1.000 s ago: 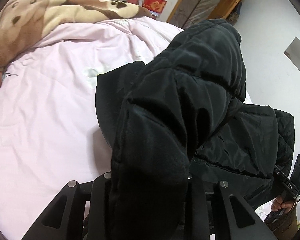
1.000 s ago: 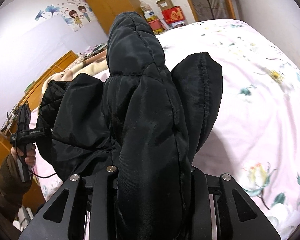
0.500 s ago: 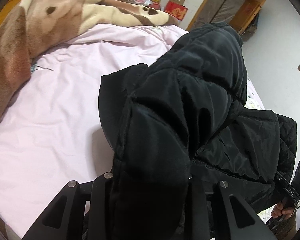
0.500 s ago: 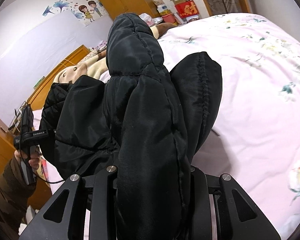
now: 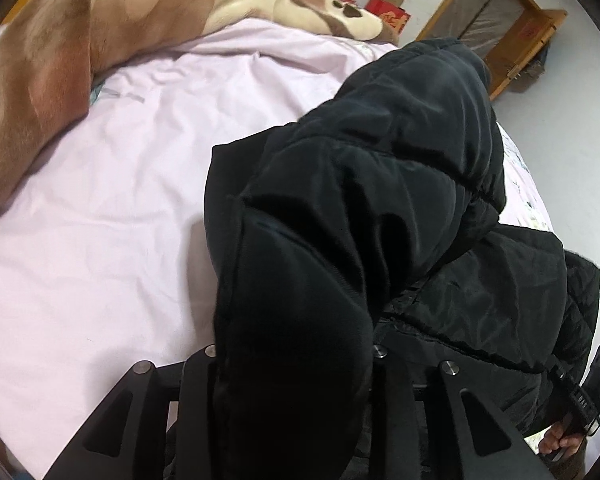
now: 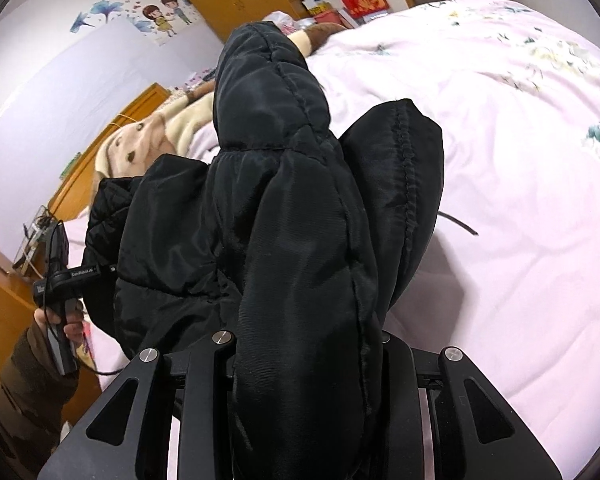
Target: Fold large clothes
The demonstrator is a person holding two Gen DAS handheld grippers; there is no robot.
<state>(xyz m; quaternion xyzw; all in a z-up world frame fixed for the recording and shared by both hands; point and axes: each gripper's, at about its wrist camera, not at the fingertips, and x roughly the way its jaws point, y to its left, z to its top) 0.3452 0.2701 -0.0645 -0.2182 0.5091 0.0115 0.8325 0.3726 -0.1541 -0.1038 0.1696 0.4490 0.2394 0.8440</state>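
Left gripper (image 5: 296,364) clamped on thick fold of black puffer jacket (image 5: 372,208); jaws have just eased slightly wider, padding still pinched between them. Since a second ago it sits lower over pink bed sheet (image 5: 100,220), brown blanket (image 5: 60,40) larger in view. Jacket bulges up from gripper, rest draping right toward right hand (image 5: 560,440). Right gripper (image 6: 306,360) likewise clamped on jacket (image 6: 300,220), lower than before; left hand (image 6: 60,316) at far left.

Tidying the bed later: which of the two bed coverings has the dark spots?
The brown-and-cream plush blanket, bunched at the bed's far end. The pink quilt under the black puffer jacket carries flower prints instead.
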